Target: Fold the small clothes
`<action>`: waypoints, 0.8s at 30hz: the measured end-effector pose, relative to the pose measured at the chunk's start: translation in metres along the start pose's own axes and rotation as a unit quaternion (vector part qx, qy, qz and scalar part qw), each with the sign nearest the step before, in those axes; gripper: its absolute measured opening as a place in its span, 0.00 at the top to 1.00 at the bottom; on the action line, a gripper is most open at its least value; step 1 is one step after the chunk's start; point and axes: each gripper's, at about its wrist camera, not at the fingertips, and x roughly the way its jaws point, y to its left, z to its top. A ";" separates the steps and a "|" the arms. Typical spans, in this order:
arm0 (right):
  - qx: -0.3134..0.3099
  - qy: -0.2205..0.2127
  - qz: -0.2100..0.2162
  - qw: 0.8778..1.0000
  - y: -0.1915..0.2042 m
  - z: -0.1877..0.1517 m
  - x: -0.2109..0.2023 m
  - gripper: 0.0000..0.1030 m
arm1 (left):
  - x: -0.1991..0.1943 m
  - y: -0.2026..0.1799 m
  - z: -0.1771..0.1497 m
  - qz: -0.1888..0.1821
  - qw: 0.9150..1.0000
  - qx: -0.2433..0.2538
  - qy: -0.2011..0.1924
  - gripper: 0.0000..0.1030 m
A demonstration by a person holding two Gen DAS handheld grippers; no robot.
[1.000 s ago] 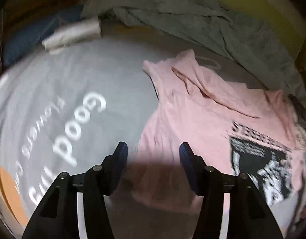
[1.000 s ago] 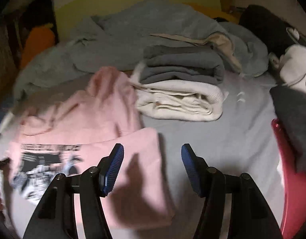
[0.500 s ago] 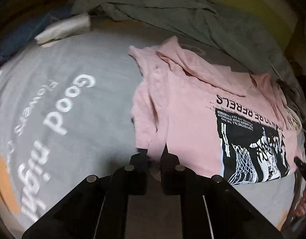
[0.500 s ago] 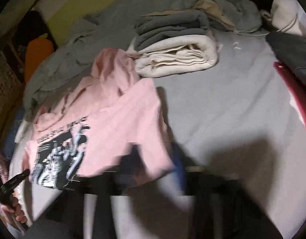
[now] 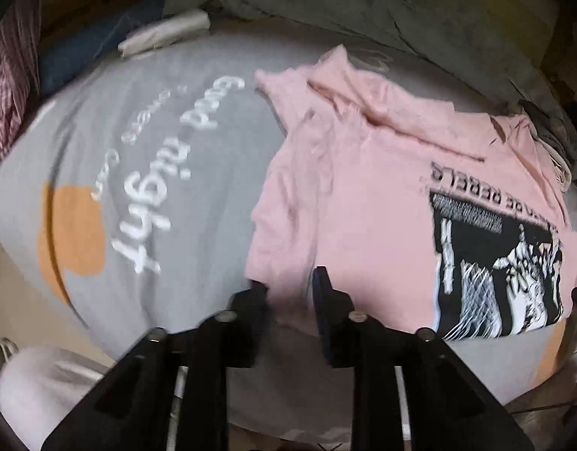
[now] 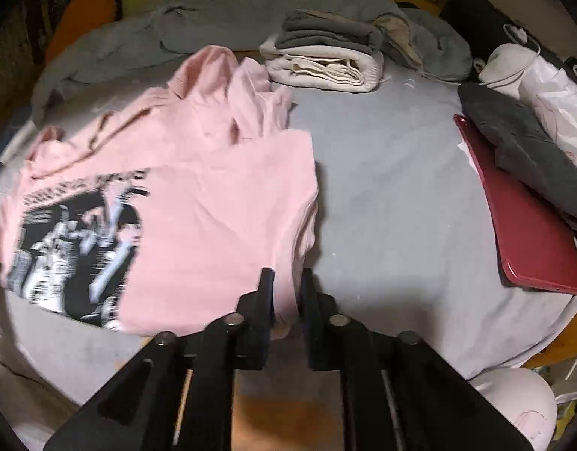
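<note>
A pink T-shirt (image 5: pixel 363 195) with a black-and-white print lies spread on a grey bed sheet (image 5: pixel 175 158); it also shows in the right wrist view (image 6: pixel 198 203). My left gripper (image 5: pixel 288 285) is at the shirt's near left hem corner, jaws a little apart with pink cloth between them. My right gripper (image 6: pixel 286 285) is shut on the shirt's near right hem corner, with cloth pinched between the narrow jaws. The shirt's sleeves and collar are bunched at the far side.
A folded stack of grey and cream clothes (image 6: pixel 326 56) sits beyond the shirt. A grey blanket (image 6: pixel 198 22) lies at the back. A red tablet (image 6: pixel 529 233) under a dark cloth (image 6: pixel 521 150) lies at the right. White items (image 6: pixel 544 75) sit at the far right.
Both grippers came down onto the shirt's near hem and closed on its corners. The shirt is now pulled flatter toward me, and the left jaws have parted slightly since half a second ago.
</note>
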 end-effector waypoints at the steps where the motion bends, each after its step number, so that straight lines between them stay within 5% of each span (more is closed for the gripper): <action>1: 0.011 -0.003 -0.012 1.000 -0.002 0.003 0.000 0.77 | -0.007 -0.003 0.005 -0.007 1.000 0.007 -0.016 0.67; 5: 0.043 -0.055 0.004 0.998 -0.014 0.028 -0.022 0.67 | -0.033 -0.021 0.035 -0.037 0.995 0.058 -0.069 0.61; 10: 0.020 -0.113 0.024 0.993 -0.009 0.088 -0.042 0.58 | -0.012 -0.043 0.100 -0.085 0.992 0.078 -0.043 0.57; 14: -0.015 -0.128 0.054 0.990 0.010 0.140 -0.039 0.54 | 0.008 -0.044 0.145 -0.125 0.991 0.045 -0.001 0.57; 17: -0.026 -0.128 0.077 0.988 0.026 0.163 -0.034 0.54 | 0.004 -0.039 0.153 -0.161 0.986 0.043 0.014 0.56; 24: -0.017 -0.118 0.088 0.989 0.031 0.167 -0.004 0.54 | -0.016 -0.026 0.122 -0.122 0.990 0.068 0.008 0.56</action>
